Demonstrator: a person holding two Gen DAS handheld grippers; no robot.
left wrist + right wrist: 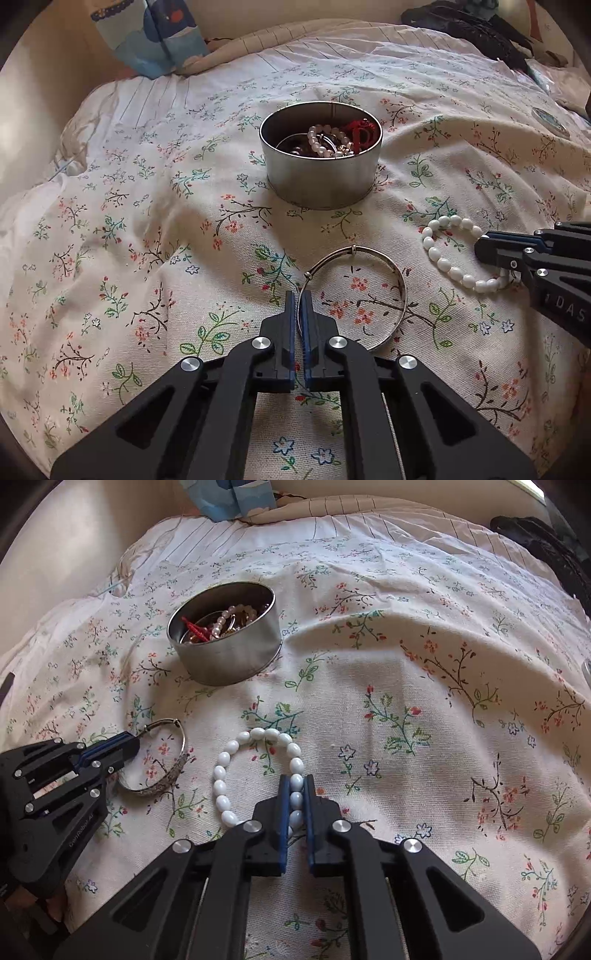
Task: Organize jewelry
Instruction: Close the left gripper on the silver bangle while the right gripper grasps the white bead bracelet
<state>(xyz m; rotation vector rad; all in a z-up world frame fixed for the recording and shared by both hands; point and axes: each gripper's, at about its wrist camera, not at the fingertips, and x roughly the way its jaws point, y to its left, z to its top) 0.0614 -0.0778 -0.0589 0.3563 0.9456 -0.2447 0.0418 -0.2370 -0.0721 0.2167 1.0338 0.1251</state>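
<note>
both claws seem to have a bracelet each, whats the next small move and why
Probably lift both straight up off the bedspread, then carry them toward the tin. The left claw is shut on the silver bangle and the right claw on the white bead bracelet, yet both pieces lie on the cloth, short of the open tin that already holds other jewelry.

Silver bangle (356, 295) flat; white bead bracelet (258, 771) beside; tin (320, 155) beyond.
</note>
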